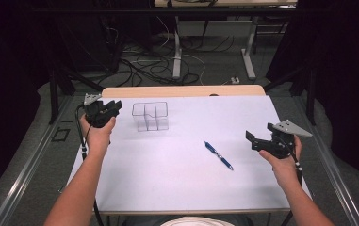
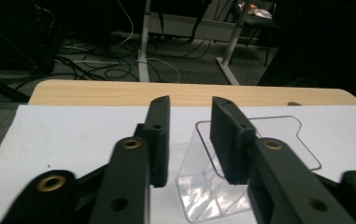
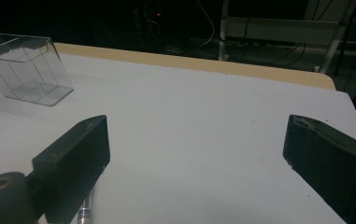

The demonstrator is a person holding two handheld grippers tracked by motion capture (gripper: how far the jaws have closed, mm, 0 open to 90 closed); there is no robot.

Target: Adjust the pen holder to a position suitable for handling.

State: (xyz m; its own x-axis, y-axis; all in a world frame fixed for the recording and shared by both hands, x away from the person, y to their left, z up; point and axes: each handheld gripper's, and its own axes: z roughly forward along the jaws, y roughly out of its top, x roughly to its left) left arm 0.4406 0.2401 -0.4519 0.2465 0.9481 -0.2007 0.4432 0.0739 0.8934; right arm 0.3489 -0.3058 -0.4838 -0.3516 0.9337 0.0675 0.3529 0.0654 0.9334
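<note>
I'm between grabs: left gripper (image 1: 105,111) narrow and empty at upper left by the holder (image 1: 150,116), right gripper (image 1: 262,141) wide and empty at right, which must next reach the pen (image 1: 218,155).

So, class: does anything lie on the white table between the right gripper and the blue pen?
Nothing visible does. The blue pen lies alone on the white table, with bare surface between it and the open right gripper. The clear plastic holder stands farther back, off that line.
</note>
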